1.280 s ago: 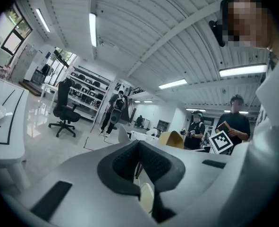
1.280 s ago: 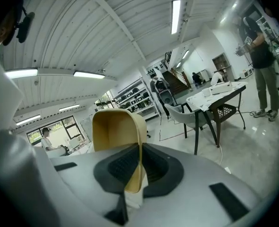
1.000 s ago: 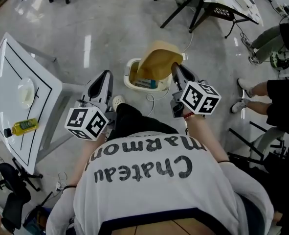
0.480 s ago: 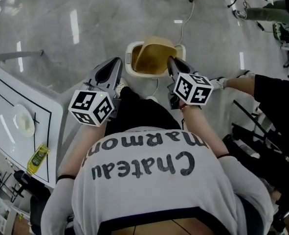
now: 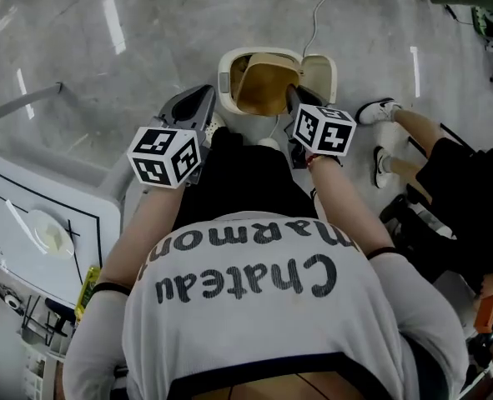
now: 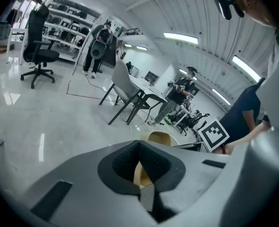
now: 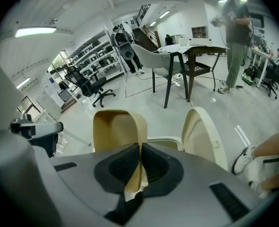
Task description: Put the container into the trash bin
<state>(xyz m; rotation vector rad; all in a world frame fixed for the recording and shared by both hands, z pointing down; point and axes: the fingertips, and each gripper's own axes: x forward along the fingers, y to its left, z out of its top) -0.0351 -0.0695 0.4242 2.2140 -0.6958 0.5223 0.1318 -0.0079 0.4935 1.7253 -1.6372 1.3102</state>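
Observation:
In the head view a tan, bowl-shaped container (image 5: pixel 267 86) hangs tilted over the mouth of a cream trash bin (image 5: pixel 224 82) whose lid (image 5: pixel 319 69) stands open. My right gripper (image 5: pixel 294 100) is shut on the container's rim. In the right gripper view the rim of the container (image 7: pixel 118 129) runs between the pads, with the lid (image 7: pixel 200 131) behind to the right. My left gripper (image 5: pixel 201 100) stays just left of the bin, shut and holding nothing. In the left gripper view the container (image 6: pixel 160 138) shows beyond the left gripper (image 6: pixel 139 161).
A white table (image 5: pixel 29 202) stands at the left with a pale dish (image 5: pixel 52 237) and a yellow bottle (image 5: pixel 88 286) near its edge. A seated person's shoes (image 5: pixel 378 111) are right of the bin. A cable (image 5: pixel 313 23) trails behind it. Chairs and a desk (image 7: pixel 186 51) stand further off.
Both grippers and the container have come up to the bin. The container, earlier held ahead of the bin, now sits over its open mouth. The right gripper's hold is unchanged.

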